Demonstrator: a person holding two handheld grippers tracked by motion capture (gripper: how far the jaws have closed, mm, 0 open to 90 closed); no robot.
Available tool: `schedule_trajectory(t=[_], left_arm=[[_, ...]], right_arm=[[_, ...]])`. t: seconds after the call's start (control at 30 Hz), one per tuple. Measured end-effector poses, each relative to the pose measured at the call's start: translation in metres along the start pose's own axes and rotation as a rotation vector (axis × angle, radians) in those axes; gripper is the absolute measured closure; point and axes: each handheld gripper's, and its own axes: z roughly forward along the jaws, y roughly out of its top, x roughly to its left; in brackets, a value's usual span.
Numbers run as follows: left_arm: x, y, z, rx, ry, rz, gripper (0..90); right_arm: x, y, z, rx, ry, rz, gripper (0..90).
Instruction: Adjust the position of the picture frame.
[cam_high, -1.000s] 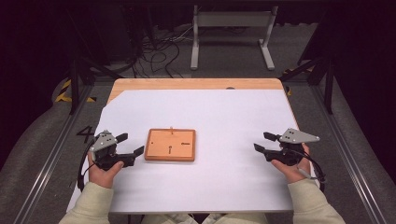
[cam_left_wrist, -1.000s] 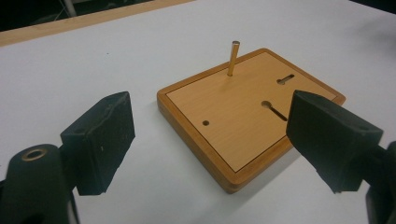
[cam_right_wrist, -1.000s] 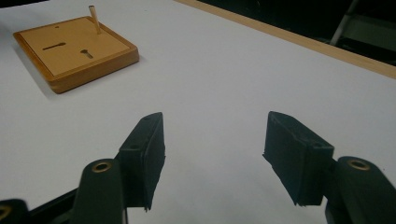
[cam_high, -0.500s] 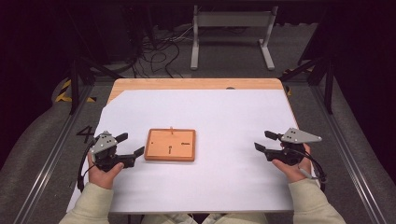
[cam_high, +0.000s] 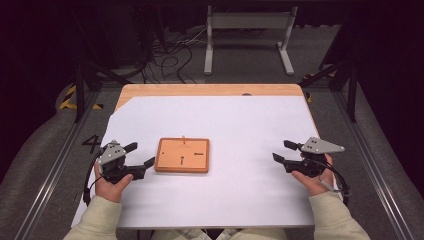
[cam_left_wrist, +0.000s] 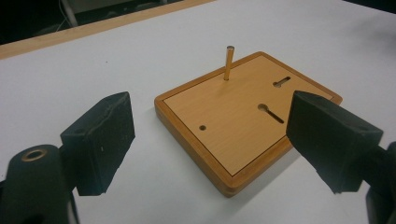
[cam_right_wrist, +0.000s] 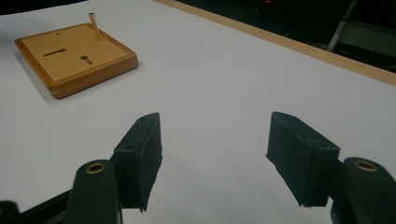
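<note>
A square wooden board (cam_high: 182, 155) lies flat on the white sheet, left of centre, with two keyhole slots and a small hole in its top. A thin brass peg (cam_high: 184, 138) stands upright near its far edge. My left gripper (cam_high: 144, 154) hovers just left of the board, open, with nothing between its fingers. In the left gripper view the board (cam_left_wrist: 233, 121) and peg (cam_left_wrist: 229, 63) sit just beyond the open left gripper (cam_left_wrist: 210, 114). My right gripper (cam_high: 280, 150) is far to the right, open and empty, pointing at the board. In the right gripper view the board (cam_right_wrist: 74, 56) lies well beyond the open right gripper (cam_right_wrist: 215, 128).
A white sheet (cam_high: 240, 125) covers most of the wooden table (cam_high: 200, 90). Bare sheet stretches between the board and the right gripper. Beyond the far edge stand a metal frame (cam_high: 247, 22) and loose cables (cam_high: 165, 55) on the floor.
</note>
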Motion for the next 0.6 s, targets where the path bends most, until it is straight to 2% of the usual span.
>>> schedule_trajectory(t=[0.37, 0.47, 0.5, 0.53, 0.6], left_arm=[[-0.0023, 0.002, 0.0017, -0.001, 0.007, 0.006, 16.6], [-0.0018, 0.0041, 0.0027, -0.003, 0.008, -0.005, 24.5], [-0.0024, 0.0057, 0.0041, 0.005, 0.03, -0.001, 26.8], [-0.0024, 0.0057, 0.0041, 0.005, 0.03, -0.001, 29.4], [-0.0021, 0.0082, 0.006, 0.016, 0.059, 0.006, 37.3]], right_arm=[[-0.0007, -0.001, 0.0011, 0.004, 0.005, 0.007, 35.7], [-0.0011, -0.001, 0.001, 0.004, 0.004, 0.008, 35.8], [-0.0012, -0.0009, 0.0011, 0.004, 0.004, 0.008, 35.8], [-0.0014, -0.0009, 0.0011, 0.004, 0.004, 0.009, 35.8], [-0.0014, -0.0009, 0.0014, 0.005, 0.004, 0.01, 35.9]])
